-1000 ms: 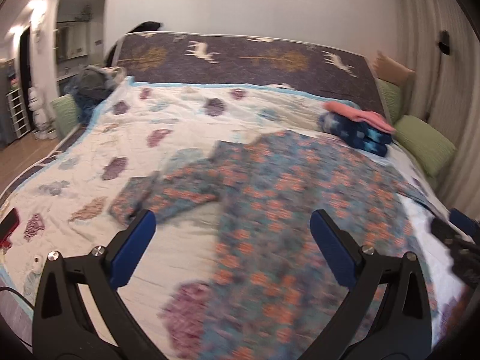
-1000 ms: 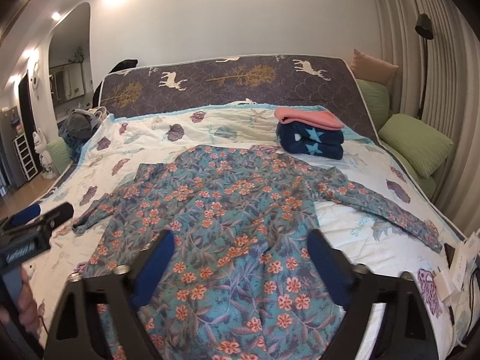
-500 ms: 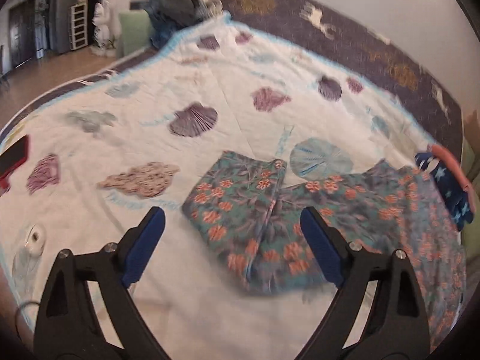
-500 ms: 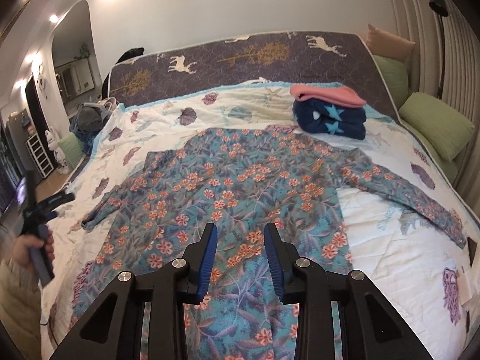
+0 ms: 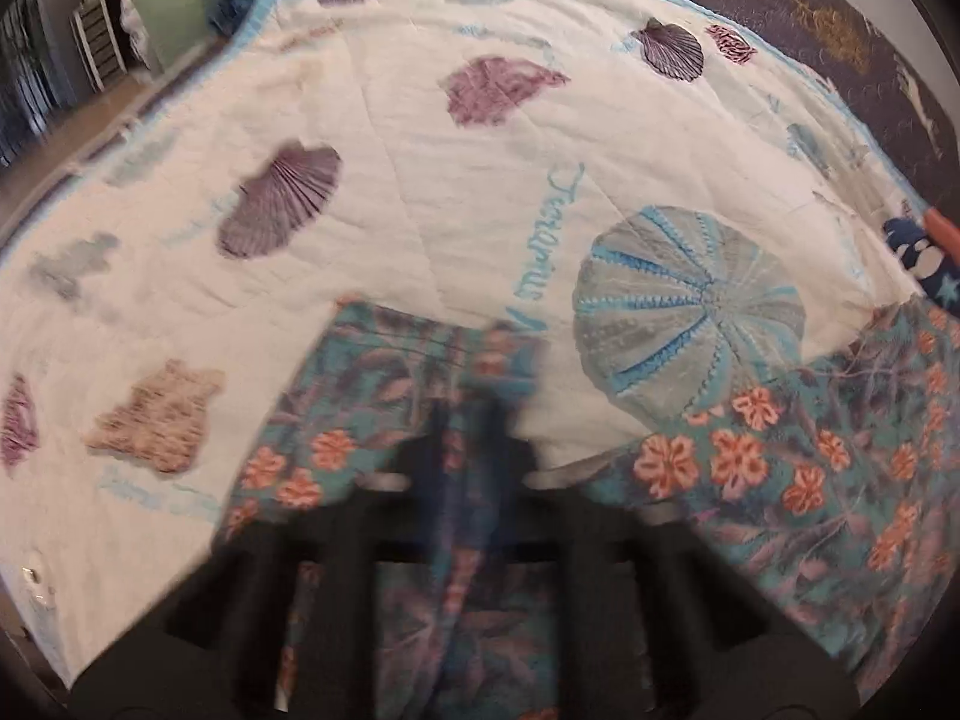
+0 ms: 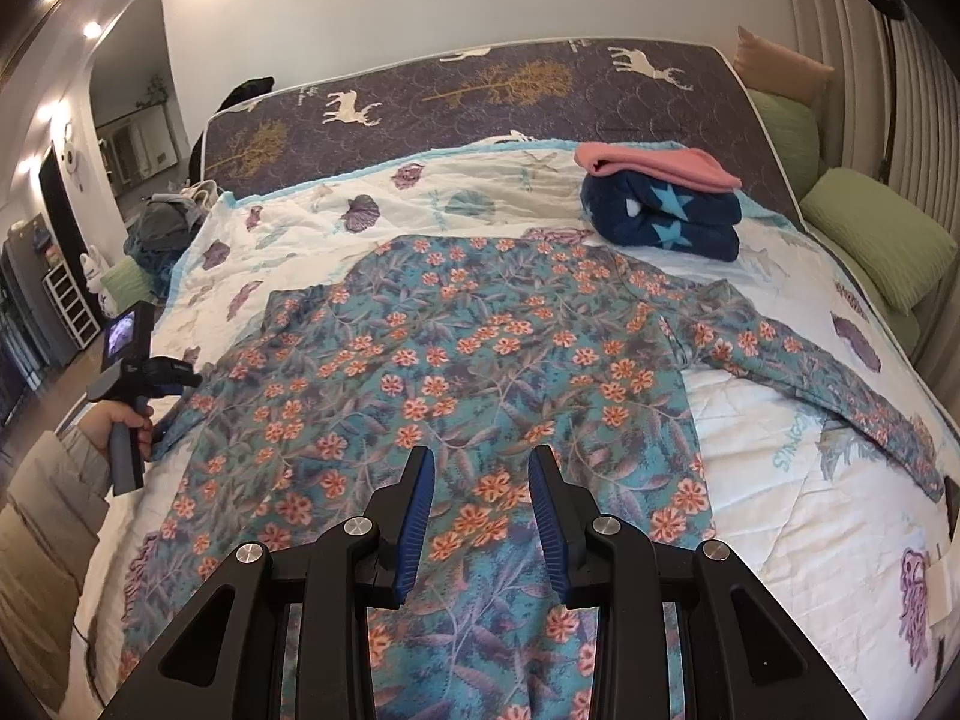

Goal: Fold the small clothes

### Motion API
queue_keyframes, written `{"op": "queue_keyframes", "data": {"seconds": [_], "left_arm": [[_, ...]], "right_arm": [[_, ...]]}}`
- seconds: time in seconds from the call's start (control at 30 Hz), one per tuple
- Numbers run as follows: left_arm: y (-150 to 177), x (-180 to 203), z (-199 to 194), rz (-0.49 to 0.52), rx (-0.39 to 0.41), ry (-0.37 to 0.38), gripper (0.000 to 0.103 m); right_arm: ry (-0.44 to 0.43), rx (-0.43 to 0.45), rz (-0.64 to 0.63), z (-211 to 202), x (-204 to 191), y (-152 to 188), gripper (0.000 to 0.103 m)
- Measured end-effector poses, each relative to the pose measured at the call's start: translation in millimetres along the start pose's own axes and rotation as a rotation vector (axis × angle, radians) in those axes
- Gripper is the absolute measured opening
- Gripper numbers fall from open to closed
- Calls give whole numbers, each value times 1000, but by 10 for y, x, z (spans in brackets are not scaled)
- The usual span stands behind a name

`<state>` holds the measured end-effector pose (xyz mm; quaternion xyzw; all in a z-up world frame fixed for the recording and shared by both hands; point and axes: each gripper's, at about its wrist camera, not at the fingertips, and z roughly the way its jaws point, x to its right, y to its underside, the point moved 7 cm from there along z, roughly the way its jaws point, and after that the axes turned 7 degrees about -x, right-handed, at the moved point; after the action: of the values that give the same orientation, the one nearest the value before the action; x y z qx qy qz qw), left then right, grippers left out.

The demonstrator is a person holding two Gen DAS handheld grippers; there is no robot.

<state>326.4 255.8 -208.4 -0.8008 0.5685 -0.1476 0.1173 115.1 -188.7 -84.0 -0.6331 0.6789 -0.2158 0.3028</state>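
Note:
A teal floral long-sleeved shirt (image 6: 456,360) lies spread flat on the bed, sleeves out to both sides. My left gripper (image 5: 471,420) is at the end of the shirt's left sleeve (image 5: 360,420); its blurred jaws are closed together with sleeve fabric between them. In the right wrist view the left gripper (image 6: 165,381) shows at the sleeve end, held by a hand. My right gripper (image 6: 480,504) hovers over the shirt's lower middle, its blue pads a narrow gap apart, holding nothing.
A white shell-print quilt (image 6: 798,492) covers the bed. A folded stack, pink cloth (image 6: 654,165) on a navy star blanket (image 6: 666,219), sits at the back right. Green pillows (image 6: 876,240) line the right edge. A clothes heap (image 6: 162,228) lies at the back left.
My left gripper moved down onto the left sleeve end and closed on it. My right gripper stayed narrowed over the shirt's lower middle and shifted slightly.

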Motion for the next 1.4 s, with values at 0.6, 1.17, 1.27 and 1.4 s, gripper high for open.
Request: {"op": "queue_keyframes", "data": {"seconds": [0.6,1.17,1.27,1.4], "left_arm": [[807,2333,-2243,563,425,506,6],[17,282,-164,71,14,26,53],[-52,205,10,77,-5,-61,46],[-119,91,-53,-6,-26,-1,4]], "right_arm": [[-109,57,48,-97,10,-371,33],[-107,-12,56,41,175,-150,37],[-103,-17,54,57,171,-154,37],[-99,-15,50,43,174,-166,37]]}}
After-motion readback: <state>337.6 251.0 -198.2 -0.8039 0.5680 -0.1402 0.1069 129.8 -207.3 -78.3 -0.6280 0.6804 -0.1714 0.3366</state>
